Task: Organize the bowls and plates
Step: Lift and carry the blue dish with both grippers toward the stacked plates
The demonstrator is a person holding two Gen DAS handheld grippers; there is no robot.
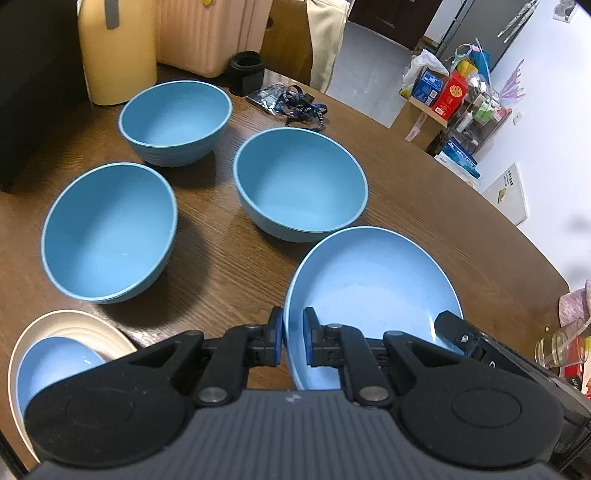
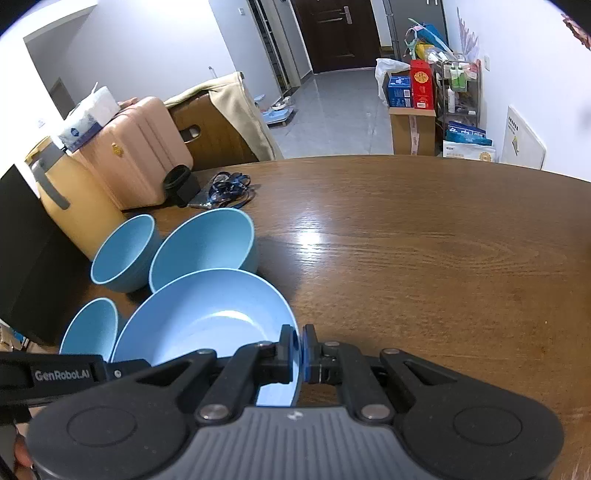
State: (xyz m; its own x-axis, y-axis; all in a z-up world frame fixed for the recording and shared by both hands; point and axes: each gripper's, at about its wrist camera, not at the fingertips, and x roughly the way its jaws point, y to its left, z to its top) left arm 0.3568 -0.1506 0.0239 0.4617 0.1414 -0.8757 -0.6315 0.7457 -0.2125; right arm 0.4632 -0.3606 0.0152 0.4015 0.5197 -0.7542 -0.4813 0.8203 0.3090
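Observation:
A light blue plate (image 1: 369, 291) (image 2: 207, 317) is held by opposite rims over the brown table (image 1: 229, 266). My left gripper (image 1: 293, 334) is shut on its near-left rim. My right gripper (image 2: 300, 350) is shut on the right rim, and its black body (image 1: 461, 338) shows at the plate's right edge. Three blue bowls stand apart on the table: one at the back (image 1: 173, 118), one at the left (image 1: 107, 229) and one in the middle (image 1: 299, 181). A cream plate (image 1: 85, 325) at the lower left carries a small blue bowl (image 1: 48, 365).
A yellow jug (image 1: 114, 55), a pink suitcase (image 1: 207, 33), a black cup (image 1: 247, 72) and a blue lanyard (image 1: 295, 103) sit along the table's far edge. A glass (image 1: 561, 347) stands at the right. The table's right half (image 2: 424, 258) is bare wood.

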